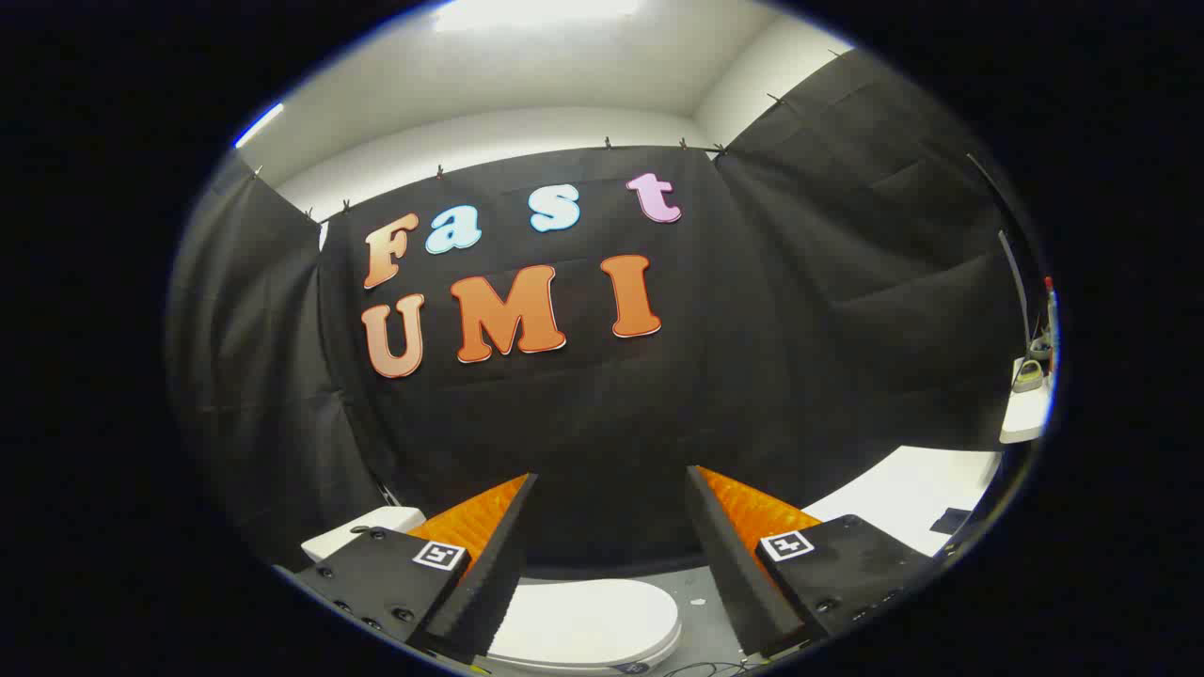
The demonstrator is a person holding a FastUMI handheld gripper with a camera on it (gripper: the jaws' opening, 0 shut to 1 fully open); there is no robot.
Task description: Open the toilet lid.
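The white toilet lid lies flat and closed below and between my fingers, down near the floor. My gripper hangs above it, open, with a wide gap and nothing between the fingers. The left finger covers the lid's left part. A white block, perhaps the toilet's tank, shows beside the left finger against the cloth wall.
Black cloth walls close the booth ahead and on both sides. A white table surface reaches in from the right beyond the right finger, with a white shelf holding small items further right. Grey floor lies beside the toilet.
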